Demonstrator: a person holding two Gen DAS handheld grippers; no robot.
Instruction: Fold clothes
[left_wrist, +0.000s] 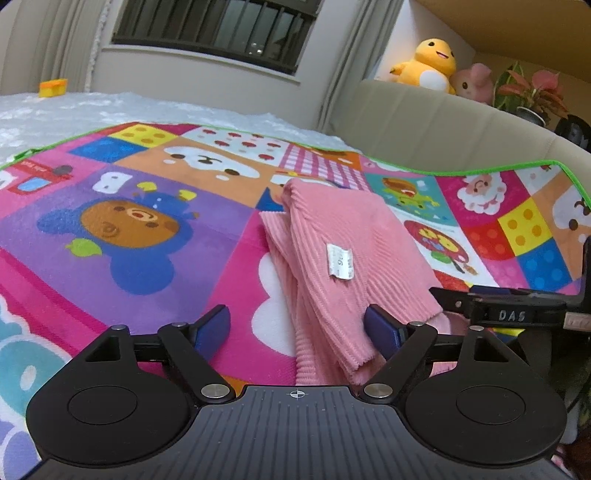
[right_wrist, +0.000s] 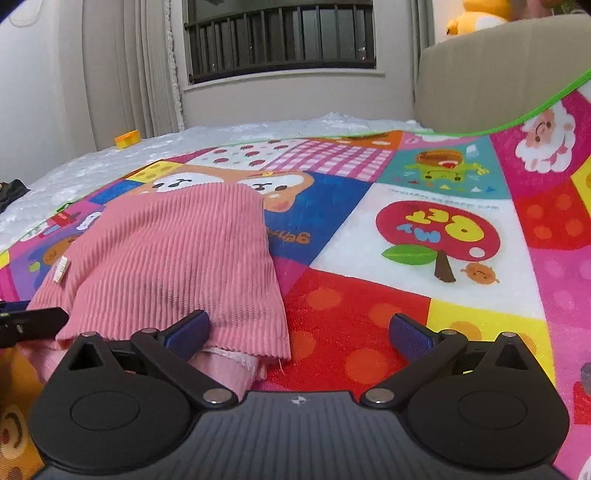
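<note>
Left wrist view: left tool (left_wrist: 297, 328) low over the play mat (left_wrist: 147, 206), jaws spread wide, nothing pinched; right blue pad (left_wrist: 384, 330) touching the near edge of the folded pink garment (left_wrist: 343, 266), left pad bare over the mat. Garment lying on the mat, ribbed, folded in layers, long axis running away from the tool toward the window (left_wrist: 221, 29), narrow end farthest. White care label (left_wrist: 340, 264) face-up on the top layer. Just right of the garment, the black frame of the right tool (left_wrist: 517, 314), partly over its near corner. Beyond the garment: white bed cover (left_wrist: 74, 110) past the mat's green border, a small orange box (left_wrist: 53, 88) on it, beige headboard (left_wrist: 443, 125) to the right, yellow plush (left_wrist: 430, 62), pink plush (left_wrist: 476, 83) and a potted plant (left_wrist: 532, 92) atop it. Right wrist view: right tool (right_wrist: 299, 334) also spread wide and gripping nothing, left pad (right_wrist: 192, 332) against the garment's hem (right_wrist: 177, 258), right pad over a red patch of mat. Garment left of centre here, broad side showing, label seen only edge-on at its left margin, a paler inner layer peeking beneath the hem. Apple-tree picture (right_wrist: 437, 229) on the mat right of the garment, unseen clearly from the other side; plush toys mostly cut off; black object (right_wrist: 11, 192) at the far left on the bed cover, too small to identify.
</note>
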